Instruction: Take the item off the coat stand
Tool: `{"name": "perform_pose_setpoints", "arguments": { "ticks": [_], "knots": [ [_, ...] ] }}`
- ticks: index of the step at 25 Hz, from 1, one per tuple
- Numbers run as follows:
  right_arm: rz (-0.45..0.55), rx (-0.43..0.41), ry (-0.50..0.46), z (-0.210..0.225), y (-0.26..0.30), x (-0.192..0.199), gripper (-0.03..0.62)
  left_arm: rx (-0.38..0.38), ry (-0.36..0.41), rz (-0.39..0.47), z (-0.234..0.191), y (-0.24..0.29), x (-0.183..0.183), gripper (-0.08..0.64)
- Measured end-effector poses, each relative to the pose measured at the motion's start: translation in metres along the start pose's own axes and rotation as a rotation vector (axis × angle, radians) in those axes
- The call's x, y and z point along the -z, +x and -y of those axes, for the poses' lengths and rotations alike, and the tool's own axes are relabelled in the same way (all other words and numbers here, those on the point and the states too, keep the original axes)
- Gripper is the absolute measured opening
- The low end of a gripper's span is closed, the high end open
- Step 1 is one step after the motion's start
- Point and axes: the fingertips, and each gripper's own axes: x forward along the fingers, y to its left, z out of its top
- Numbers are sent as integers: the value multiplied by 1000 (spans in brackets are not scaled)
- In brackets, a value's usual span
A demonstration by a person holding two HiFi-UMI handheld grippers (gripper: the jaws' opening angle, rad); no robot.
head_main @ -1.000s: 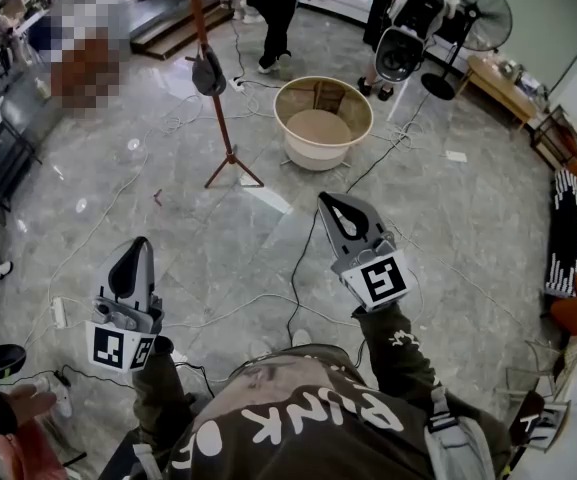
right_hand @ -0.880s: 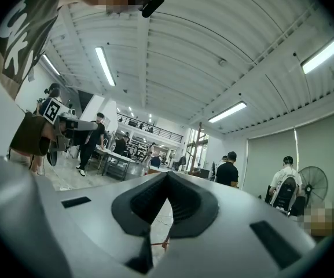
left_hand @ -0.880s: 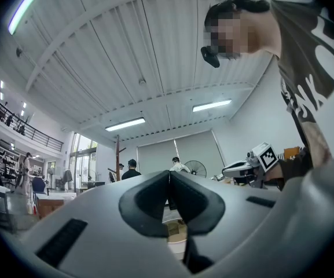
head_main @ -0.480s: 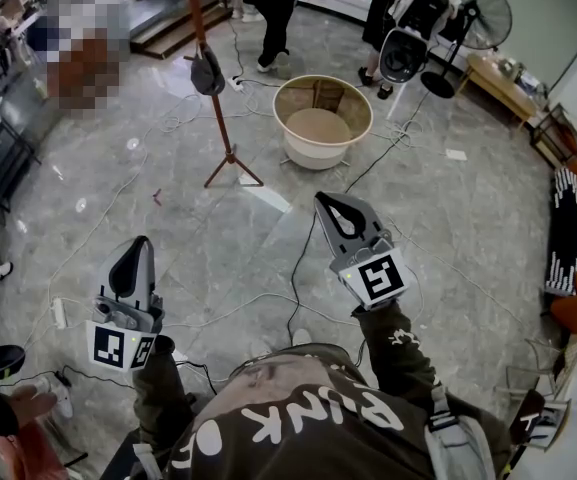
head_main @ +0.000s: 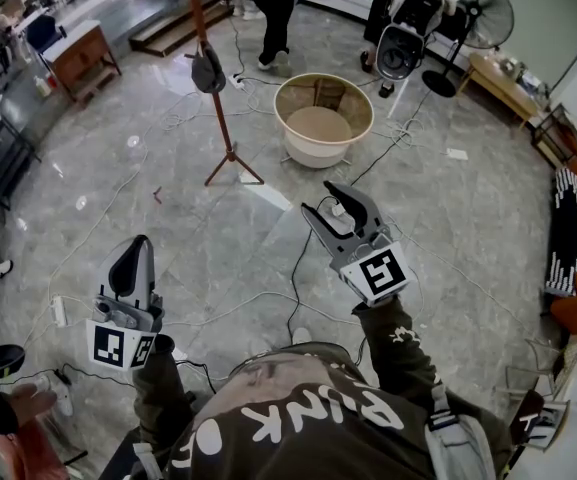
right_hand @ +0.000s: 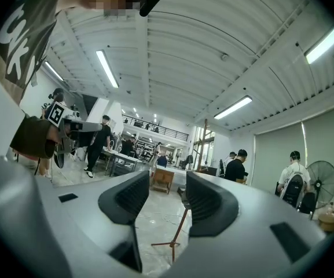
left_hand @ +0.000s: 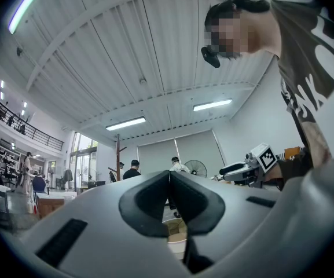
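Red-brn coat stand [head_main: 223, 118], dk grey cap [head_main: 208, 71], cream tub [head_main: 313, 155].

The person wears a dark brown top [head_main: 298, 408] with big white letters. Its long sleeves [head_main: 168, 393] are brown too. The left gripper [head_main: 139, 243] and right gripper [head_main: 320, 198] are grey, with black fingers [right_hand: 126, 198] and a cube [head_main: 381, 271] of black-and-white squares. The right gripper's fingers have just been opening, with nothing between them.
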Motion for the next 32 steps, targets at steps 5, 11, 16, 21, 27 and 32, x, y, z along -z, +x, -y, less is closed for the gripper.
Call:
{"name": "perform_pose_setpoints", "arguments": {
  "ticks": [5, 11, 16, 21, 27, 32],
  "knots": [
    [0, -9, 5, -1, 3, 2, 243, -2, 0, 1, -2, 0, 2, 5],
    [-29, -26, 1, -1, 0, 6, 335, -3, -1, -2, -1, -1, 1, 5],
    [-21, -34, -6, 0, 4, 9, 441, -1, -5, -2, -2, 1, 4, 5],
    [17, -44, -5, -1, 5, 5, 580, 2, -6, -5, -1, 3, 6, 5],
    [48, -51, -3, -5, 2, -2, 595, 5, -7, -4, 2, 4, 6, 5],
    [47, -49, -5, 4, 0, 1, 595, 0, -3, -9, 8, 9, 5, 5]
  ]
}}
